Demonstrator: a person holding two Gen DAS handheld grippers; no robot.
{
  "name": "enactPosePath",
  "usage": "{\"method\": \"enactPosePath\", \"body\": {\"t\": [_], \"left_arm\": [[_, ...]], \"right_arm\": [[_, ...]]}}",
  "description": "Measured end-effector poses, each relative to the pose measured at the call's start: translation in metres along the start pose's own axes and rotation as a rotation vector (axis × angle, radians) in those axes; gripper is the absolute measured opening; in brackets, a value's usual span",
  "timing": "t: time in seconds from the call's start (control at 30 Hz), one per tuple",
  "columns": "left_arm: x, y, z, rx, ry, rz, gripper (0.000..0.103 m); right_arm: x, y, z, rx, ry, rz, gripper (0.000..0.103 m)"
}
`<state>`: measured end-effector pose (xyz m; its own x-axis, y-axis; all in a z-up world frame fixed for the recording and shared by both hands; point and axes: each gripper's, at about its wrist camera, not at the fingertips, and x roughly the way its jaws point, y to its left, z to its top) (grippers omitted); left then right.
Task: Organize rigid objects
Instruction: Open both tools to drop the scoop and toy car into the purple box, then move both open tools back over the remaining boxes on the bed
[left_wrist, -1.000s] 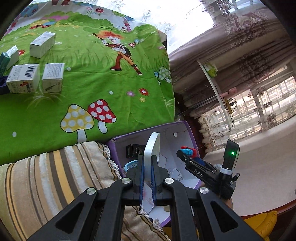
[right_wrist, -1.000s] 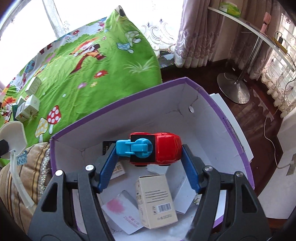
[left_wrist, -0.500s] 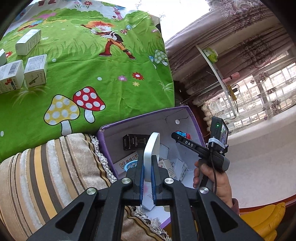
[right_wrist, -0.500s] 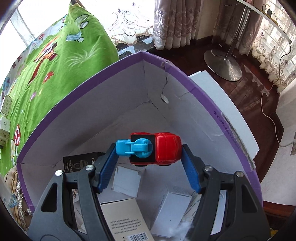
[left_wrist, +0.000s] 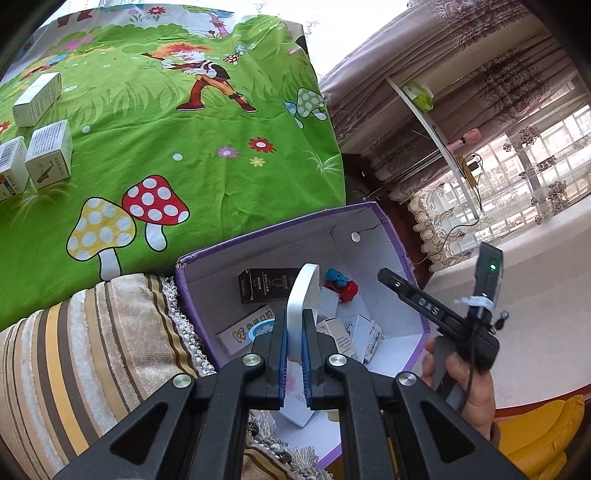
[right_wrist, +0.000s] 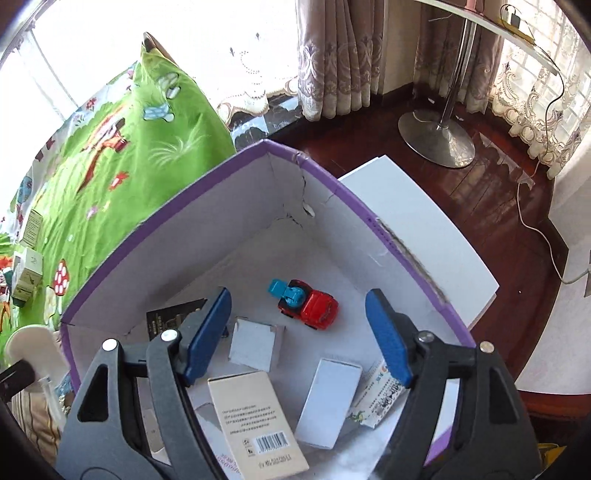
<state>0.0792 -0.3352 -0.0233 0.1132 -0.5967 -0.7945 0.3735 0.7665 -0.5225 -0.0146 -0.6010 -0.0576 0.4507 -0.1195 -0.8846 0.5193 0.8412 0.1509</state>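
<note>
My right gripper (right_wrist: 297, 332) is open and empty above the purple box (right_wrist: 207, 177). A red and blue toy car (right_wrist: 308, 303) lies on the box floor just beyond the fingertips; it also shows in the left wrist view (left_wrist: 341, 284). My left gripper (left_wrist: 294, 332) is shut on a thin white flat object (left_wrist: 301, 295), held on edge over the near side of the purple box (left_wrist: 258, 230). The right gripper (left_wrist: 388, 275) hovers over the box's right side in that view.
Several small cartons (right_wrist: 258, 417) and a black box (left_wrist: 267, 284) lie inside the purple box. More white cartons (left_wrist: 50, 155) sit on the green cartoon sheet (left_wrist: 184, 147). A striped cushion (left_wrist: 92, 350) lies left of the box. A lamp base (right_wrist: 436, 138) stands on the wood floor.
My right gripper opened and let go of the toy car, which now lies on the box floor; the gripper has pulled back. My left gripper moved closer over the box, still holding the white object.
</note>
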Motion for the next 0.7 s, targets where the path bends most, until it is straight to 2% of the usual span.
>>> {"method": "enactPosePath", "body": {"t": [0.1,0.17,0.23,0.3,0.7], "left_arm": [[0.000,0.002,0.001,-0.014,-0.012,-0.002,0.008],[0.002,0.006,0.002,-0.037,-0.001,0.012,0.014],[0.002,0.012,0.001,-0.066,-0.001,0.010,0.027],[-0.002,0.017,0.000,-0.084,-0.007,0.007,0.030],[-0.031,0.019,-0.007,-0.039,-0.081,-0.016,0.031]], "right_arm": [[-0.025,0.003,-0.011,-0.024,-0.035,-0.001,0.082],[-0.037,0.005,-0.017,-0.034,-0.051,-0.005,0.082],[-0.045,0.006,-0.018,-0.039,-0.062,0.004,0.082],[-0.052,0.009,-0.019,-0.046,-0.074,0.020,0.082],[-0.080,0.061,-0.025,-0.166,-0.095,0.077,0.082]]}}
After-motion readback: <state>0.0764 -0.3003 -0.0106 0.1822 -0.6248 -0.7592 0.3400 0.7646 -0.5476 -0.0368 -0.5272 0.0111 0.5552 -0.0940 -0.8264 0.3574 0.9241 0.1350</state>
